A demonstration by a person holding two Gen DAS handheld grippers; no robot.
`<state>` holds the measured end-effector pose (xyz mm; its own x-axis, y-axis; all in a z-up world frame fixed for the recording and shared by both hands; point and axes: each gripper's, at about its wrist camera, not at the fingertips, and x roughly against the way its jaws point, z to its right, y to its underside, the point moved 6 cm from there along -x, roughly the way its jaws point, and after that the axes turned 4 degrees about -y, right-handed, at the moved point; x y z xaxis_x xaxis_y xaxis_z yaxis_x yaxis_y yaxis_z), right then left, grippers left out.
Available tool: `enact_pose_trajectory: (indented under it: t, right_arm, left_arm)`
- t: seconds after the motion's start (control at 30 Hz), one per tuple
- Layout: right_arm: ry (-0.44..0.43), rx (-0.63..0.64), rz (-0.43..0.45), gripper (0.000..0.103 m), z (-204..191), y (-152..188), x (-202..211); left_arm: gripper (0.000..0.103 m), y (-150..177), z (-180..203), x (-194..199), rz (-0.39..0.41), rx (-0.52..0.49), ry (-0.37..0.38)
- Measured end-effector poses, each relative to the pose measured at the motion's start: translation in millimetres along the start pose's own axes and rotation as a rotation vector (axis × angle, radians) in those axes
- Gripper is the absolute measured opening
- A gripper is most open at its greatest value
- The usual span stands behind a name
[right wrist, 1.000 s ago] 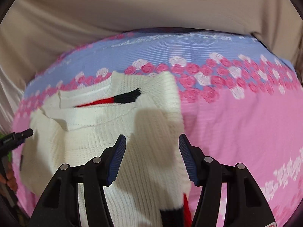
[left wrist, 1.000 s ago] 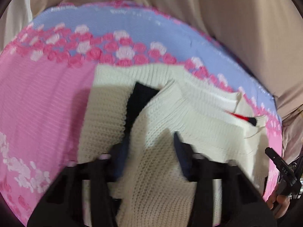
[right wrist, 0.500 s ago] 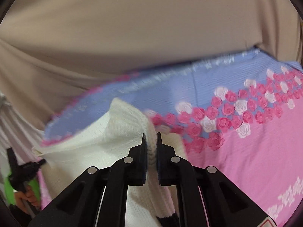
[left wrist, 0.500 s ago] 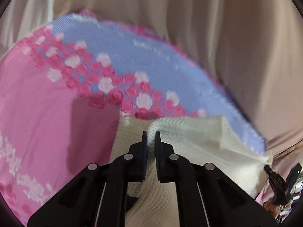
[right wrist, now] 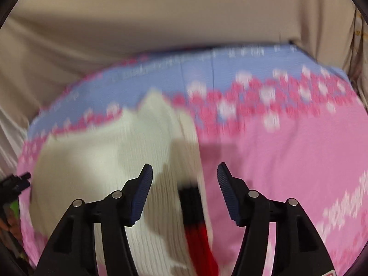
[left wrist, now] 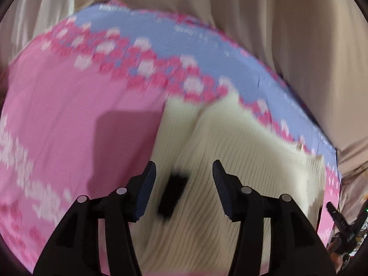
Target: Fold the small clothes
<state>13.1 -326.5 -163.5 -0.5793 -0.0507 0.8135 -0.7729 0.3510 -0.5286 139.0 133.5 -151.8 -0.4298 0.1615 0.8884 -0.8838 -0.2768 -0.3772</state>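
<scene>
A cream knitted sweater (left wrist: 241,161) lies folded on a pink and blue rose-patterned bedsheet (left wrist: 69,115). A black patch (left wrist: 172,193) of it shows between the fingers. My left gripper (left wrist: 182,188) is open and empty just above the sweater's left part. In the right wrist view the sweater (right wrist: 103,156) fills the lower left, with a black and red stripe (right wrist: 195,216) at its right edge. My right gripper (right wrist: 184,191) is open and empty above that edge. Both views are motion-blurred.
Beige draped cloth (right wrist: 161,23) backs the far edge of the bed; it also shows in the left wrist view (left wrist: 276,23). The other gripper shows at the right edge of the left wrist view (left wrist: 342,220) and at the left edge of the right wrist view (right wrist: 13,181).
Half a second ago both grippers were shut on sweater edges. Both have opened and let go, and the sweater now lies flat on the sheet.
</scene>
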Motion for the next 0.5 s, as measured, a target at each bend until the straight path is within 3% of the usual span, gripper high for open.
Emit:
enact_pose_trajectory:
  t: [0.13,0.2,0.3,0.4,0.47,0.5]
  right_arm:
    - [-0.016,-0.013,-0.109,0.058,5.9,48.6,-6.2]
    - [-0.022,-0.021,-0.150,0.059,8.4,69.5,-11.0]
    - [-0.024,-0.053,-0.174,0.066,11.1,83.1,-14.9]
    - [-0.054,-0.099,-0.171,0.072,14.9,88.5,-17.7]
    - [-0.075,-0.114,-0.147,0.070,14.6,87.9,-18.3]
    - [-0.091,-0.119,-0.146,0.049,13.0,86.4,-18.6]
  left_arm:
    - [0.057,35.1,-15.5,4.4,-0.040,0.045,0.004]
    - [0.062,44.8,-20.3,4.2,-0.040,0.026,-0.030]
    - [0.062,56.0,-30.4,-6.5,-0.105,0.063,-0.052]
    - [0.062,62.8,-35.2,-13.8,-0.125,0.123,-0.006]
    - [0.048,61.9,-30.7,-12.5,-0.108,0.103,0.007]
    - [0.032,61.8,-27.1,-12.6,-0.115,0.088,0.031]
